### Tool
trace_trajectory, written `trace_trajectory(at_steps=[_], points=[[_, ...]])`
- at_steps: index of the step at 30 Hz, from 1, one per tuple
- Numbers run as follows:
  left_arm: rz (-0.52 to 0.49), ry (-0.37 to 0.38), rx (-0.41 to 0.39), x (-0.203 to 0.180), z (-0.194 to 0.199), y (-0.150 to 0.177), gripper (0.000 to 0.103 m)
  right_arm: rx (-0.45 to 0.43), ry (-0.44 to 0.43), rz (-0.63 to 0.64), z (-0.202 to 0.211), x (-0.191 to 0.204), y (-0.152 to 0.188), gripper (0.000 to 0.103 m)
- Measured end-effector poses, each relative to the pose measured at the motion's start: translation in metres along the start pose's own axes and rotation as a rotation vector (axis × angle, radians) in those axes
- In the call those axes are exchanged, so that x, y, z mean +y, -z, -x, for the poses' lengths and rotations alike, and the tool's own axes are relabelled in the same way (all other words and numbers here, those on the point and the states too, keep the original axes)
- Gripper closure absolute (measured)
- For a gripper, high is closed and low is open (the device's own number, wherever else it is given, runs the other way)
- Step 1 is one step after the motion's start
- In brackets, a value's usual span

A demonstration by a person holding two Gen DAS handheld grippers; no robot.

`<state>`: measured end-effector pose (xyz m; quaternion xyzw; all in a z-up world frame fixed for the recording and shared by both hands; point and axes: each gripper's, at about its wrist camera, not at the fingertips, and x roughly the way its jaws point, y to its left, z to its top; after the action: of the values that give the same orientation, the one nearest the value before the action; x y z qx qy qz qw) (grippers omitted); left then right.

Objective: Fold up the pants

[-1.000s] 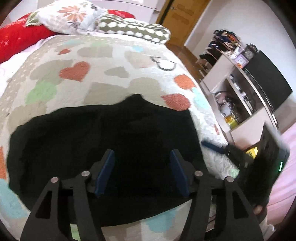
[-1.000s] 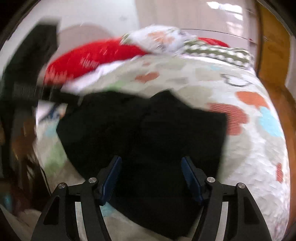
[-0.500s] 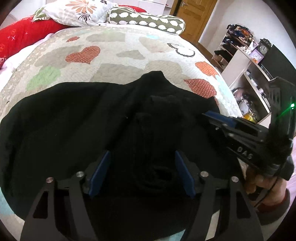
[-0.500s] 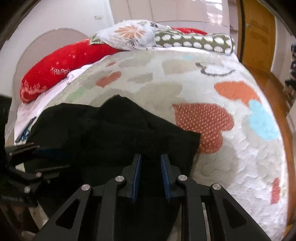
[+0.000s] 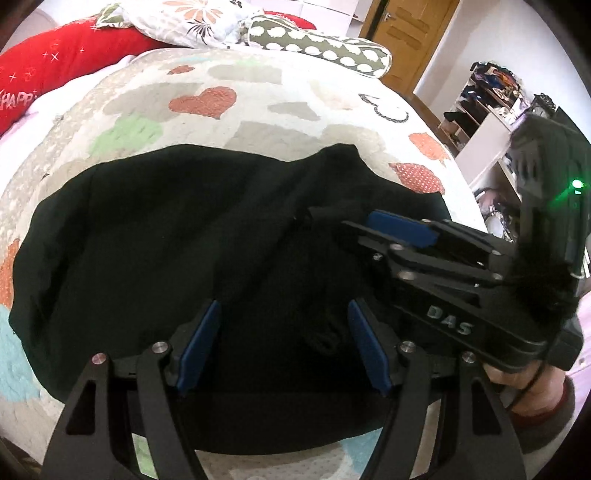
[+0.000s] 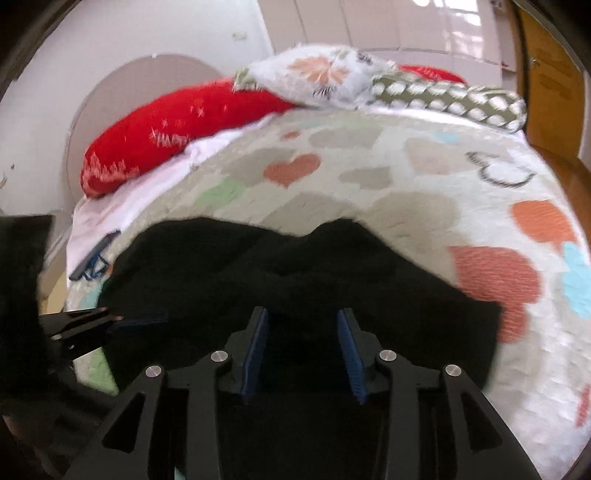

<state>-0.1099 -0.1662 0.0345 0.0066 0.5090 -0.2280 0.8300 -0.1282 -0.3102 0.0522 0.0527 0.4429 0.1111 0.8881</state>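
A bed fills both views, covered by a cream quilt (image 5: 280,122) printed with hearts in orange-red, grey, green and pale blue. The black pants (image 5: 184,236) lie bunched and partly doubled across the near half of the quilt, a peaked fold rising toward twelve o'clock in each view. At the head of the bed, around eleven to one o'clock in the left wrist view, sit a long red pillow (image 5: 62,62), a white floral pillow (image 5: 195,18) and an olive bolster with white spots (image 5: 325,51). A wooden door (image 5: 410,33) stands behind them at one o'clock, and open white shelves (image 5: 484,122) crowded with small items line the wall at two o'clock. In the right wrist view a rounded beige headboard (image 6: 122,96) and pale cupboard panels show at eleven to twelve o'clock. The left gripper (image 5: 282,345) hovers over the pants with its blue pads spread wide, cloth below them but not pinched. The right gripper (image 6: 303,349) comes in from three o'clock in the left view, held by a hand (image 5: 524,387) in a dark red cuff; its jaws are parting, with dark cloth lying between the pads, and the pads do not appear to press it.
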Motion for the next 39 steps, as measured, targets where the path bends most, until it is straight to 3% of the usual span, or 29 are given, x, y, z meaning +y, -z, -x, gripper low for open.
trace_trajectory(at_steps=[9,20,27,32,34,39], points=[[-0.020,-0.015,-0.033,-0.003,0.013,0.003,0.032,-0.052,0.037,0.038,0.053,0.009,0.014,0.063],[-0.021,-0.038,-0.033,-0.001,0.013,0.004,0.031,-0.037,0.104,0.003,0.076,0.001,0.058,0.062],[0.007,-0.037,-0.024,0.004,0.006,0.009,0.028,0.017,0.104,-0.059,0.079,-0.019,0.096,0.056],[0.009,-0.036,-0.031,0.005,0.018,0.009,0.028,-0.026,0.077,-0.045,0.088,-0.007,0.075,0.055],[0.010,-0.050,-0.047,0.007,0.025,0.009,0.028,-0.043,0.075,-0.020,0.087,0.001,0.063,0.049],[0.022,-0.089,-0.076,0.018,0.041,0.012,0.027,-0.074,0.070,0.040,0.067,0.021,0.028,0.048]])
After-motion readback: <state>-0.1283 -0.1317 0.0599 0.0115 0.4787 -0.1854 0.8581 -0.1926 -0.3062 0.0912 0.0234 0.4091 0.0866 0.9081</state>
